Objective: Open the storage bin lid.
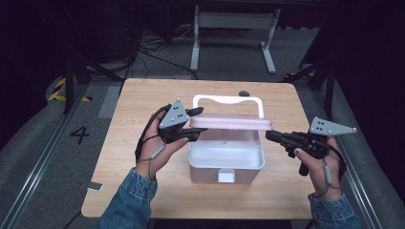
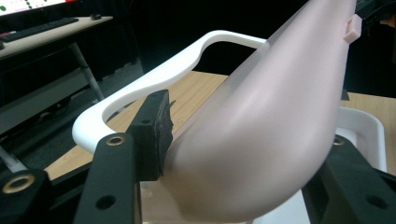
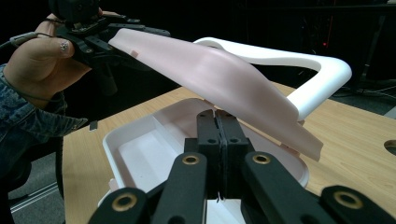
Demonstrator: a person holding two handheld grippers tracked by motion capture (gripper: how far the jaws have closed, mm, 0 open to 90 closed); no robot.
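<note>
Pink lid (image 1: 236,122) raised half open over white box (image 1: 226,162), middle of desk (image 1: 143,95); likely held so to open or close box. Left tool (image 1: 195,123) clamps lid's left end. Right tool (image 1: 268,135) with jaws pressed together, empty, just beside lid's right end. White handle (image 1: 228,100) stands behind lid.

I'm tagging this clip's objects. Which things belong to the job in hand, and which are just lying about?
In use:
- pale pink plastic lid, clamped by left gripper
- white plastic box, white handle
- right gripper, shut, empty

Lying about:
- small dark round object
- white-legged desk
</note>
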